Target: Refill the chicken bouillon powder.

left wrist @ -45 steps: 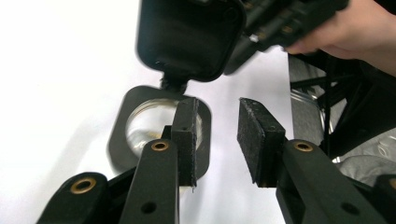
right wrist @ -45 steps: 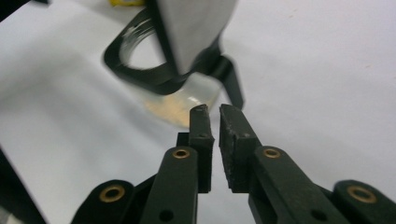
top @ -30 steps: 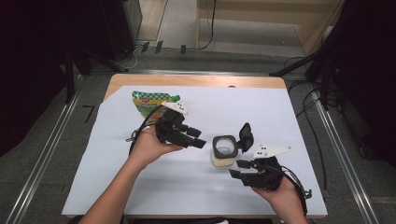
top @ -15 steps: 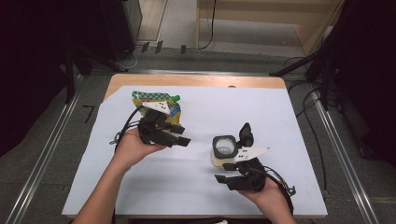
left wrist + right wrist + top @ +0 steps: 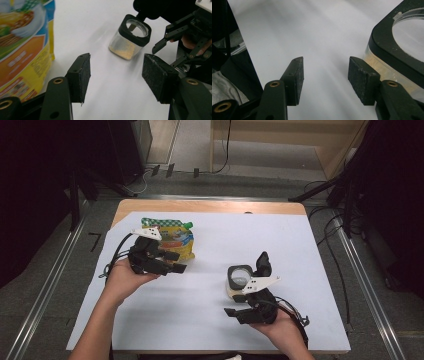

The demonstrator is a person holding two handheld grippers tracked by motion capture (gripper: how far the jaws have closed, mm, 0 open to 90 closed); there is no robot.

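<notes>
High view: both grippers, left (image 5: 172, 261) and right (image 5: 239, 313), are held with fingers parted and empty, the open jar (image 5: 239, 279) on the counter (image 5: 320, 270) beside the pouch (image 5: 175, 237) judged next to be grasped.

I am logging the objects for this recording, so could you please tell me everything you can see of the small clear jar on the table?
The jar is a small, squarish container of clear plastic or glass with a black collar around an open round mouth. A layer of tan powder or grains covers its bottom. It stands upright on the white sheet, right of centre, close beside the right gripper; whether its hinged black lid is attached is unclear.
</notes>
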